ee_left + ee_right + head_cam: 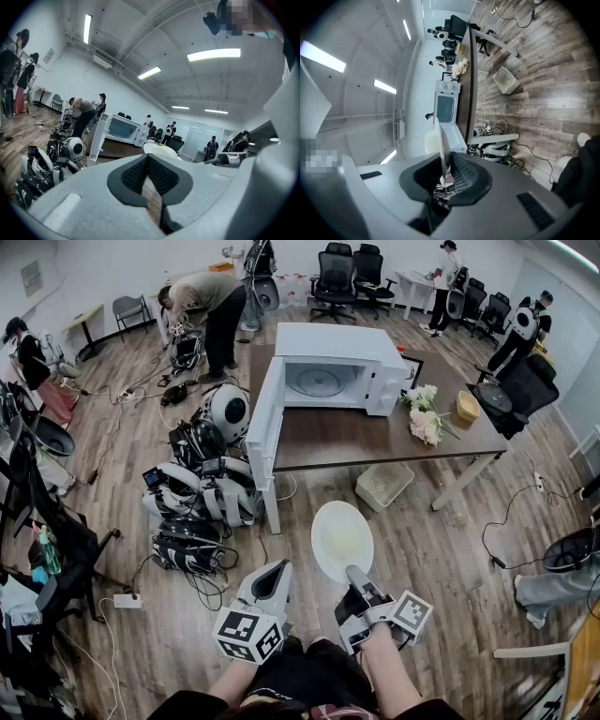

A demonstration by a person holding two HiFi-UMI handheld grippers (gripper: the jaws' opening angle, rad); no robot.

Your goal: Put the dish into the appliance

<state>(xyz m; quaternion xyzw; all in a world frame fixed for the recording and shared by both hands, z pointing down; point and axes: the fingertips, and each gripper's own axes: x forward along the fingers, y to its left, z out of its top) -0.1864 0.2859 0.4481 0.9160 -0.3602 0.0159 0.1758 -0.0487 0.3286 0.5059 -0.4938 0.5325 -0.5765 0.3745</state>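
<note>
A white round dish (341, 538) hangs level over the wooden floor, short of the table. My right gripper (354, 573) is shut on its near rim; in the right gripper view the dish (443, 145) runs edge-on between the pads. The white microwave (337, 371) stands on the brown table (375, 439) ahead, its door (264, 432) swung wide open to the left and its cavity in sight. My left gripper (272, 577) is beside the right one, left of the dish, shut with nothing in it. In the left gripper view the microwave (123, 130) and the dish's edge (159, 149) show beyond the jaws.
A pile of white and black gear with cables (202, 488) lies on the floor left of the table's corner. A mesh basket (384, 484) sits under the table. Flowers (422, 413) and a small yellow bowl (468, 407) are on the table's right. People and office chairs are at the back.
</note>
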